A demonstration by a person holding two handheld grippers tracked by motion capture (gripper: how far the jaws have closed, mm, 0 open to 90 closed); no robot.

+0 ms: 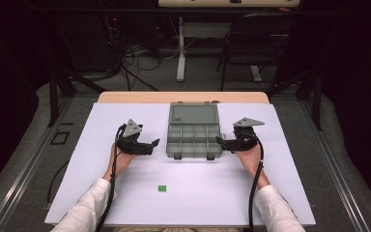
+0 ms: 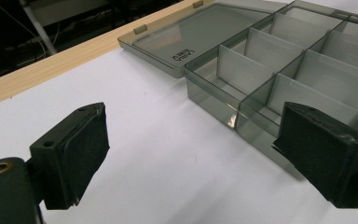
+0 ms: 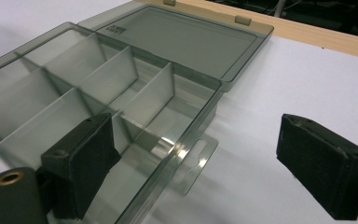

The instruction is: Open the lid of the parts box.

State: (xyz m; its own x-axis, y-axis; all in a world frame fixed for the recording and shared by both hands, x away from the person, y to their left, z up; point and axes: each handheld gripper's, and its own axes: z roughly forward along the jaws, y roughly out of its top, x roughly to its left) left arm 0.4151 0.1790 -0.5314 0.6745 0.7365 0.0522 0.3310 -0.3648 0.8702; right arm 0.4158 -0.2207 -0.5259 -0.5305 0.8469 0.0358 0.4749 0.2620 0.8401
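Note:
A smoky grey compartment box (image 1: 193,137) lies open in the middle of the white sheet, its lid (image 1: 193,115) folded flat behind it and its compartments empty. My left gripper (image 1: 153,144) stands open just left of the box, nothing between its pads. In the left gripper view the box (image 2: 279,60) lies ahead to the right, behind the right pad. My right gripper (image 1: 220,141) is open at the box's right front corner. In the right gripper view the box (image 3: 98,79) runs behind the left pad, and its side wall and hang tab sit in the gap untouched. A small green block (image 1: 162,188) lies near the front.
A white sheet (image 1: 280,183) covers the wooden table (image 1: 125,96), whose far edge shows behind the lid. Both forearms in white sleeves come in from the bottom, with black cables trailing. A chair and desk legs stand on the floor beyond the table.

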